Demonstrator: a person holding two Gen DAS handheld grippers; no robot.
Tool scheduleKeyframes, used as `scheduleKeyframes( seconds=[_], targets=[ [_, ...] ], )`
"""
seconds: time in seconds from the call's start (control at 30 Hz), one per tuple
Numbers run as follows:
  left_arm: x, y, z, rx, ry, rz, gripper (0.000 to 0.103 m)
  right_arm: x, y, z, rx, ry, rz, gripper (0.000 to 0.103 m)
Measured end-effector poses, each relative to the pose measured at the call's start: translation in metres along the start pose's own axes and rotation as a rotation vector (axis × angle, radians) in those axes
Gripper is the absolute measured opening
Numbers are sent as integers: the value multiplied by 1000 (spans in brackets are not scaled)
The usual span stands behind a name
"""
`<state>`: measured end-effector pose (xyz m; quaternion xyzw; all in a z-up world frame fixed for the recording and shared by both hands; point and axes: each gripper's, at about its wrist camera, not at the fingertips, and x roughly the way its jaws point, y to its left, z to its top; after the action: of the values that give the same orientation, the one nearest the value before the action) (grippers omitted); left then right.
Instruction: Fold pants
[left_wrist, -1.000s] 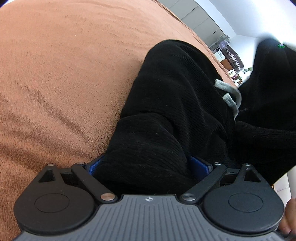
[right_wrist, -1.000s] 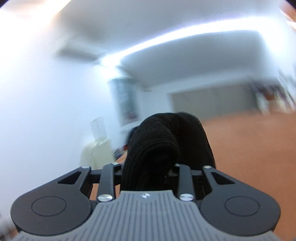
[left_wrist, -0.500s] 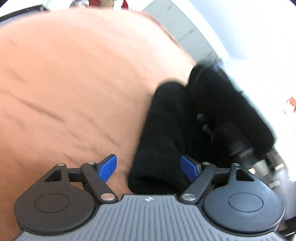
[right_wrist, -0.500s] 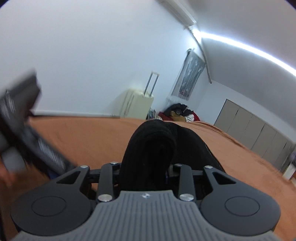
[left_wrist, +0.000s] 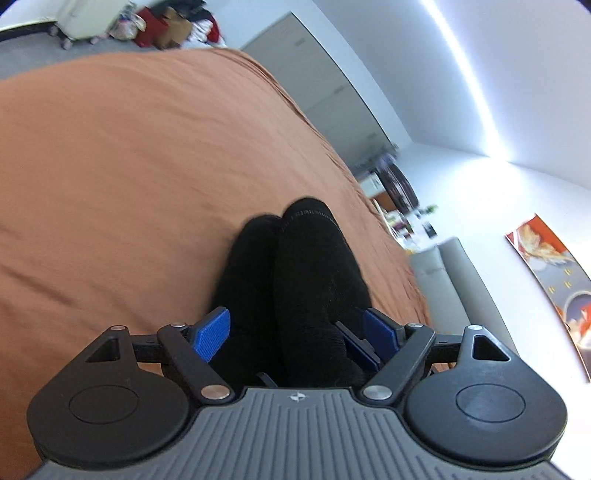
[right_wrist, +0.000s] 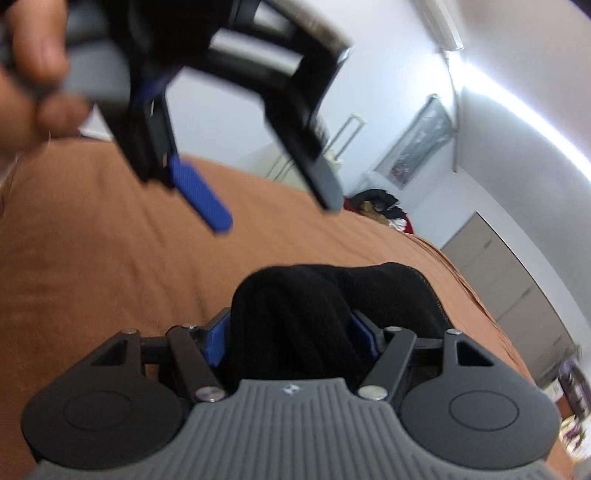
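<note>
The black pants (left_wrist: 295, 280) are bunched between the blue pads of my left gripper (left_wrist: 295, 332), above the orange-brown bed cover (left_wrist: 129, 166). In the right wrist view my right gripper (right_wrist: 291, 339) is closed on a thick fold of the black pants (right_wrist: 314, 306). The left gripper (right_wrist: 258, 199) hangs above and in front of the right one, blurred, held by a hand (right_wrist: 33, 74). In that view its blue pad (right_wrist: 203, 199) and the other finger stand apart with nothing between their tips.
The orange-brown bed cover (right_wrist: 92, 258) fills the lower part of both views. Grey wardrobe doors (left_wrist: 332, 99), a grey sofa (left_wrist: 454, 288), a wall poster (left_wrist: 554, 273) and floor clutter (left_wrist: 166, 22) lie beyond the bed.
Both grippers have swung round with the pants. The left gripper's jaws have widened from a tight grip on the cloth. The left gripper has come into the right wrist view, above the right one.
</note>
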<state>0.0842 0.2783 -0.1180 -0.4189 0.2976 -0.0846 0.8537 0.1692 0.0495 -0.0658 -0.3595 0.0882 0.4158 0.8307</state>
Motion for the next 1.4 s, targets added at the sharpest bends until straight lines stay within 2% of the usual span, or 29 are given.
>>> scheduleKeyframes(
  seconds=[0.13, 0.27, 0.3, 0.33, 0.37, 0.43, 0.53, 0.57, 0.6, 0.63, 0.67, 0.73, 0.83, 1.03, 1.1, 1.17, 1.27, 1.33, 1.4],
  targets=[
    [25, -14, -7, 56, 68, -17, 94, -21, -20, -9, 83, -11, 2, 59],
    [43, -17, -14, 77, 145, 42, 93, -48, -27, -16, 135, -43, 105, 60],
    [46, -17, -19, 69, 156, 27, 81, -54, -29, -18, 144, -51, 130, 60],
    [49, -15, -20, 53, 164, 0, 60, -61, -35, -21, 170, -56, 148, 60],
    [50, -12, -19, 28, 166, -35, 50, -67, -42, -24, 206, -64, 154, 60],
    [47, -2, -17, -16, 149, -68, 42, -77, -60, -31, 301, -82, 142, 60],
    [37, 3, -15, -28, 124, -88, 37, -80, -89, -47, 474, -88, 111, 59],
    [32, 4, -14, -40, 113, -105, 36, -85, -96, -56, 540, -87, 103, 56],
    [25, 5, -12, -54, 98, -131, 36, -79, -111, -65, 616, -88, 103, 46],
    [14, 8, -12, -63, 84, -149, 36, -77, -122, -77, 691, -93, 109, 41],
    [9, 9, -10, -68, 69, -158, 36, -79, -129, -86, 763, -98, 117, 32],
    [0, 10, -7, -61, 51, -156, 36, -78, -138, -92, 841, -105, 121, 22],
    [-5, 21, -11, -56, 44, -128, 35, -73, -139, -89, 845, -112, 110, 22],
    [8, 76, -42, -78, 89, 3, 37, -37, -106, -105, 800, -25, 160, 22],
    [14, 86, -50, -82, 79, 6, 41, -32, -83, -110, 693, 7, 131, 22],
    [13, 85, -50, -78, 65, -2, 42, -35, -73, -115, 623, 17, 95, 22],
    [9, 78, -48, -30, 63, 14, 42, -34, -92, -104, 667, 11, 137, 24],
    [8, 76, -47, -26, 73, 13, 42, -44, -107, -101, 727, -31, 166, 28],
    [9, 77, -48, -40, 75, 3, 44, -44, -124, -92, 760, -58, 150, 34]
  ],
)
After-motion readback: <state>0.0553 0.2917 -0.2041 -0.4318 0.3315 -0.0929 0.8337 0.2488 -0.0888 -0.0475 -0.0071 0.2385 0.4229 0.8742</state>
